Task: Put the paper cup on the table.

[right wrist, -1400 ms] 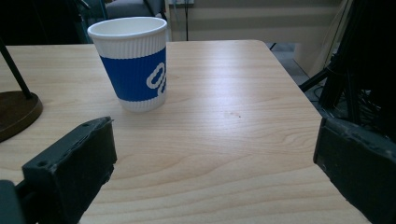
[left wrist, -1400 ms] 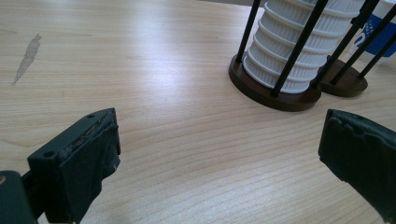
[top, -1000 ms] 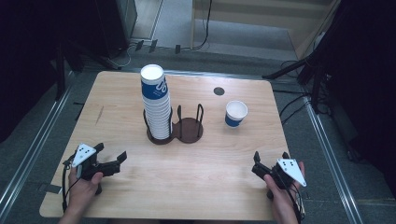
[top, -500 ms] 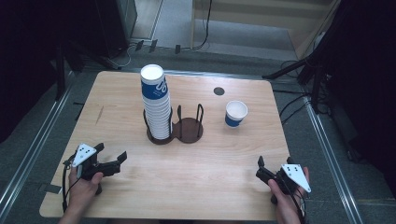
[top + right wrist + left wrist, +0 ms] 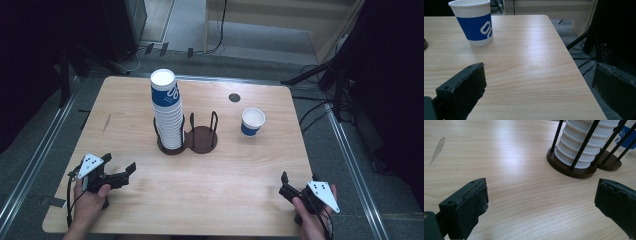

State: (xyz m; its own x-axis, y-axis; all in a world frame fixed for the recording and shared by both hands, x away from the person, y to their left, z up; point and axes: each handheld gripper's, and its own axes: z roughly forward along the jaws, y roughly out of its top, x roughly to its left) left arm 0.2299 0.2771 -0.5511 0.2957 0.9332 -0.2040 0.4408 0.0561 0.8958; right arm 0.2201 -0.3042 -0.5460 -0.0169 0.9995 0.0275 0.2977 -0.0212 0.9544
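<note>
A tall stack of blue and white paper cups (image 5: 167, 116) stands in one ring of a dark brown two-ring holder (image 5: 202, 138); the other ring is bare. A single blue and white cup (image 5: 252, 121) stands upright to the right of the holder. My left gripper (image 5: 120, 164) rests near the front left edge, open and pointing right. In the left gripper view, the stack (image 5: 581, 143) lies ahead of the wide-apart jaws of the left gripper (image 5: 541, 202). My right gripper (image 5: 285, 186), at the front right, is open too. The right gripper view has the single cup (image 5: 475, 22) beyond the right gripper (image 5: 539, 87).
The wooden table (image 5: 220, 175) has a small dark round hole (image 5: 234, 97) at the back and a dark smear (image 5: 106, 123) at the left. Its right edge (image 5: 579, 67) drops to a floor with stand legs (image 5: 310, 77) and cables.
My right gripper has drawn back a little toward the table's front right edge. The left gripper and the cups have stayed where they were.
</note>
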